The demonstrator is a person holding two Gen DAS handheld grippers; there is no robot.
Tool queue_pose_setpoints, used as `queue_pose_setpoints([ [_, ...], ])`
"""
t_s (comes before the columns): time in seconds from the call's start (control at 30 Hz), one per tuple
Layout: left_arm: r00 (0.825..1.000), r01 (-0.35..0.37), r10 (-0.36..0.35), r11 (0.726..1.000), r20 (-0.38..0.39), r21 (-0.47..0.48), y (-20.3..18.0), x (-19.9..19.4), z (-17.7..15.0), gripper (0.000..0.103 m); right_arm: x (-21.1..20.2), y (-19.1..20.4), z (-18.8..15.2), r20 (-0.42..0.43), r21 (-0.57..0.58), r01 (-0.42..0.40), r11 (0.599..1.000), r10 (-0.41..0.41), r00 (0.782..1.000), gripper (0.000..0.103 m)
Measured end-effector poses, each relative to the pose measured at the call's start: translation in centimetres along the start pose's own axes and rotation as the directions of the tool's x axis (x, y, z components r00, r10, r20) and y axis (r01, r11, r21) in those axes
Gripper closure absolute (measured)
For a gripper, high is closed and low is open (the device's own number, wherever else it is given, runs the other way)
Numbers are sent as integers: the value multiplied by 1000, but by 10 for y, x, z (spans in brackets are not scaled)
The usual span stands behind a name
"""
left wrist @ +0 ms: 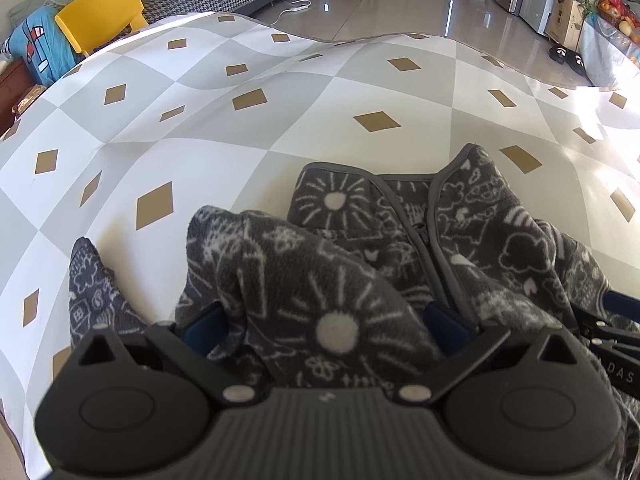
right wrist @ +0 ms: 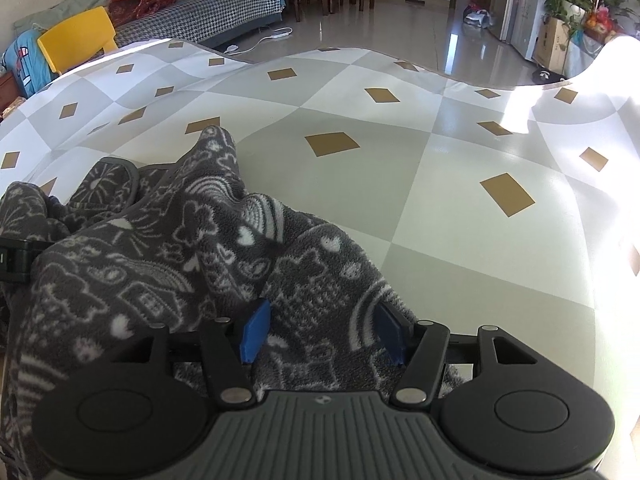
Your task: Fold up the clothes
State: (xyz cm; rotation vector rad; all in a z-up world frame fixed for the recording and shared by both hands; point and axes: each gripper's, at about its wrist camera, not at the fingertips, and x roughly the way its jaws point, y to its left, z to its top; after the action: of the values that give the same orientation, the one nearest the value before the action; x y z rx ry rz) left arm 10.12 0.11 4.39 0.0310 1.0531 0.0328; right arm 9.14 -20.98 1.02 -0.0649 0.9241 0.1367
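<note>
On the checked tablecloth [left wrist: 280, 128] in front of me lies a dark grey fleece jacket [left wrist: 360, 248] printed with white doodles of suns, clouds and flowers, edged in plain grey trim. From my left camera, a loose sleeve end [left wrist: 86, 276] sits off to the left, then comes a bunched fold between the blue pads of my left gripper [left wrist: 326, 326]; its jaws stand wide with fleece heaped between them, and I cannot tell whether they grip it. Past that fold the collar [left wrist: 332, 196] and zipper [left wrist: 424, 236] run away from me, so the jacket's long axis points towards the table's far edge. My right gripper [right wrist: 322, 332] has its pads set either side of a ridge of fleece, apparently clamped on it. Beyond the table, at far left, stands a yellow chair [left wrist: 100, 12].
</note>
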Motion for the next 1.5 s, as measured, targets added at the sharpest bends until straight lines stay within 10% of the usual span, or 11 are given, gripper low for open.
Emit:
queue_pose_setpoints([
  [0.3,1000,-15,15,1000,-10,-25,1,-1,0,0,0,-2,-2,13,-10,-9,1000,10,1000,43],
  [0.53,1000,-27,27,999,-16,-36,-1,-1,0,0,-3,0,-3,32,-31,-2,1000,3,999,84],
  [0.87,999,-31,33,993,10,-115,11,-10,5,0,-13,-18,6,105,70,95,993,-102,989,103],
  [1.03,999,-40,45,985,27,-169,24,-15,8,0,-29,-55,16,135,210,264,942,-295,946,103],
  [1.5,999,-32,35,984,13,-174,27,-14,5,0,-26,-34,11,118,129,-38,991,22,993,60],
])
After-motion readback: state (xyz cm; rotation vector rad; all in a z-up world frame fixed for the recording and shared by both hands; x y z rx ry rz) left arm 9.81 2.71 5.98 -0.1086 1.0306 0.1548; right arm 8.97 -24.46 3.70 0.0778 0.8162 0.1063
